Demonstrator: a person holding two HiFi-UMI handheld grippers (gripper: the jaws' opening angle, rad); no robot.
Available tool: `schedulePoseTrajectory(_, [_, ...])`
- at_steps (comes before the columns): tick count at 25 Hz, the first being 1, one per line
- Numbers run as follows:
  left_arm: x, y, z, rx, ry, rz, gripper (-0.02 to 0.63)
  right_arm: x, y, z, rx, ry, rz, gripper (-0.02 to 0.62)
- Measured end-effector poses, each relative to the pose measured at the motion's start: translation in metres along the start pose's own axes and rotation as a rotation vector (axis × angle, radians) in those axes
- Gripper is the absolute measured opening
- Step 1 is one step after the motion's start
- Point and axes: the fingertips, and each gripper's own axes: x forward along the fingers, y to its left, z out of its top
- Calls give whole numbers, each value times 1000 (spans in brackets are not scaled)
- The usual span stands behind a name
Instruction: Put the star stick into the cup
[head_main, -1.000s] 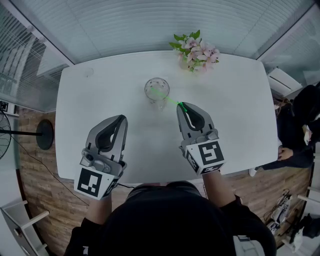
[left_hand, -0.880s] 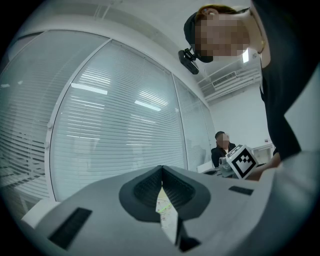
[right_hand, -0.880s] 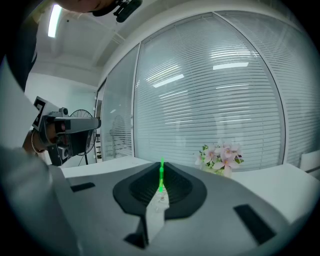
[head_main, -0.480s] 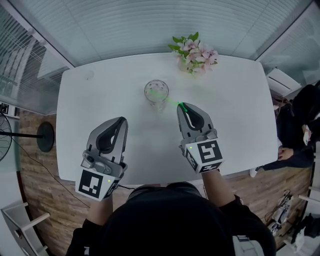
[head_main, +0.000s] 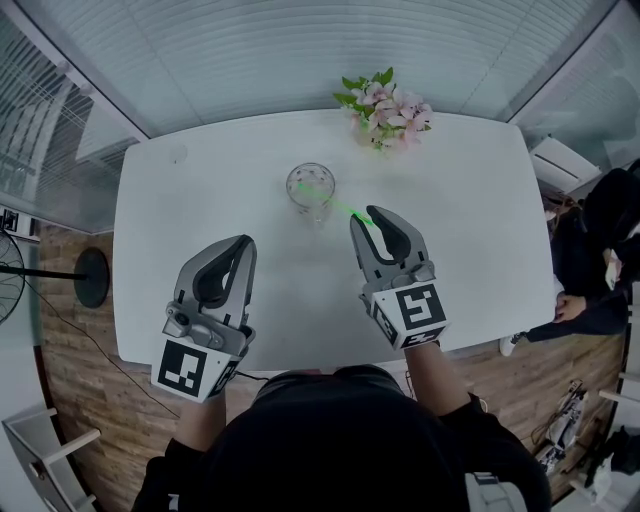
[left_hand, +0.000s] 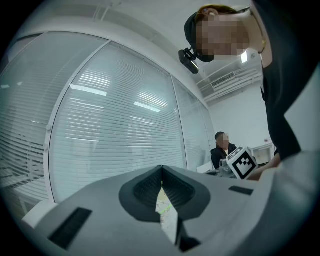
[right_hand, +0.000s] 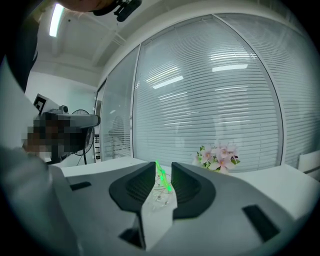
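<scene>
A clear glass cup (head_main: 311, 187) stands on the white table (head_main: 190, 200), left of centre. The thin green star stick (head_main: 345, 209) has its far end inside the cup and leans back over the rim towards my right gripper (head_main: 374, 217). That gripper's jaws have just been opening; the stick (right_hand: 163, 177) lies in the gap between them, near the left jaw, with the cup (right_hand: 160, 194) just beyond. My left gripper (head_main: 243, 243) hovers over the table's near left part, shut with nothing in it, its tips meeting (left_hand: 161, 169).
A small bunch of pink flowers (head_main: 388, 105) stands at the table's far edge behind the cup. A seated person (head_main: 600, 250) is off the table's right end. A floor fan (head_main: 40, 270) stands at the left. Glass walls with blinds ring the table.
My right gripper's jaws have spread apart, and the green stick now sits loose in the gap. Neither hand has shifted. The left gripper looks the same.
</scene>
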Motion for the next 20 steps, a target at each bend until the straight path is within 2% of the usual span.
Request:
schedulePoseTrajectory(10, [8,-12,5,6,-19,-31,14,-22,4,32,23,-78,50,135])
schedulePoseTrajectory(20, [18,-25,15,12,-55,-69,14,-48,-8,65,3,-142,18,138])
